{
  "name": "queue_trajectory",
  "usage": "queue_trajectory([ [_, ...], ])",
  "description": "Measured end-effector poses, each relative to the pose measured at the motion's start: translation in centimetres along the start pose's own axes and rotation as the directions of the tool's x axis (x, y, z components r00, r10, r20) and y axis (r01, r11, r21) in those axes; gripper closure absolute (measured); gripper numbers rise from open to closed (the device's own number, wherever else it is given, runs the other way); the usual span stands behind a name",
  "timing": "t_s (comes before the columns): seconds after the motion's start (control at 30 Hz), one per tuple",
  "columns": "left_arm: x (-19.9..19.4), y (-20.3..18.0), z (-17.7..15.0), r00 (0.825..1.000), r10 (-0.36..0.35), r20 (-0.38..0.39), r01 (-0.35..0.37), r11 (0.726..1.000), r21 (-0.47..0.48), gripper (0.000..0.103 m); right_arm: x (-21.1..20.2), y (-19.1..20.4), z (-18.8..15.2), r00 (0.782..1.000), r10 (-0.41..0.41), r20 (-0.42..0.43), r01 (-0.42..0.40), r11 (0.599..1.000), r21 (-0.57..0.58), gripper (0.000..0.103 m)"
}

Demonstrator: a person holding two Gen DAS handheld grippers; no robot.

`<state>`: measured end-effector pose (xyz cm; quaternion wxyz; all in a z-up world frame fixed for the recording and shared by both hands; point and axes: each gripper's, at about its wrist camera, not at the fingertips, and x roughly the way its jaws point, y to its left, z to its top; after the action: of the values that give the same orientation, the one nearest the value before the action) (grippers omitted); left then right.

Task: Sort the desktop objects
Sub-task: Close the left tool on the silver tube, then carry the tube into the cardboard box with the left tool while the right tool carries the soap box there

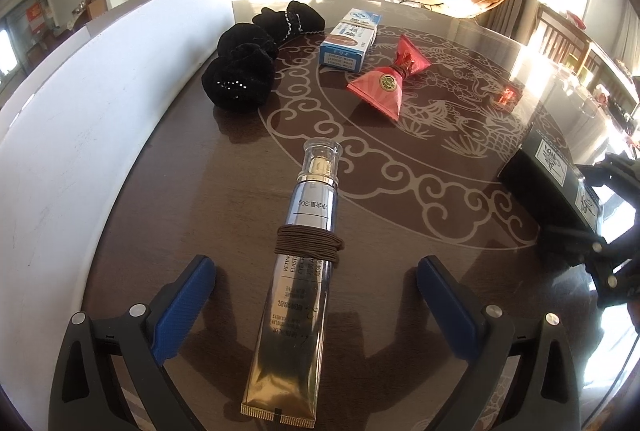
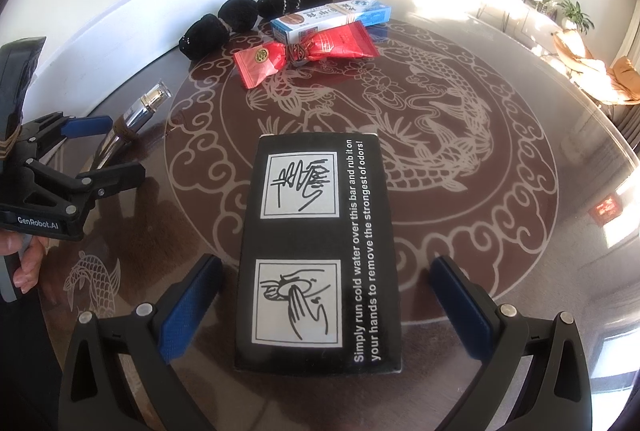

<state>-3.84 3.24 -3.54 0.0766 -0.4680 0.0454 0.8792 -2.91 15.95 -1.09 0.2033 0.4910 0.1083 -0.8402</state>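
Note:
A silver and gold cosmetic tube (image 1: 308, 215), with a brown hair band (image 1: 308, 243) wound round its middle, lies on the dark patterned table (image 1: 420, 167). My left gripper (image 1: 316, 267) is open and straddles the tube, its blue pads clear of both sides. A black box (image 2: 320, 251) printed with hand-washing drawings lies flat between the fingers of my open right gripper (image 2: 326, 263), and the pads do not touch it. Farther back lie a red foil packet (image 2: 304, 51), a blue and white carton (image 2: 332, 17) and black velvet hair ties (image 2: 224, 27).
A low white board (image 1: 80, 119) curves along the table's left edge, close behind the hair ties. The left gripper (image 2: 120, 147) and a person's hand (image 2: 28, 263) holding it show at the left of the right wrist view. A TV, plants and chairs stand beyond the table.

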Motion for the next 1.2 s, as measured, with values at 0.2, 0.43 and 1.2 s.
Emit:
queue_trajectory([
  [0.2, -1.5, 0.1, -0.1, 0.996, -0.088, 0.017, 0.087, 0.996, 0.005, 0.075, -1.9, 0.7, 1.6, 1.000, -0.001, -0.027, 0.001, 1.000, -0.009, 0.044],
  [0.43, -7.3, 2.1, -1.0, 0.979, -0.148, 0.141, 0.157, 0.986, -0.050, 0.075, -5.2, 3.3, 2.6, 1.000, 0.018, 0.007, -0.018, 0.996, -0.083, 0.044],
  [1.2, -13.4, 29.3, 2.5, 0.998, -0.041, 0.051, 0.059, 0.899, -0.434, 0.075, -3.4, 27.6, 24.3, 0.934, 0.330, 0.134, -0.276, 0.909, -0.312, 0.044],
])
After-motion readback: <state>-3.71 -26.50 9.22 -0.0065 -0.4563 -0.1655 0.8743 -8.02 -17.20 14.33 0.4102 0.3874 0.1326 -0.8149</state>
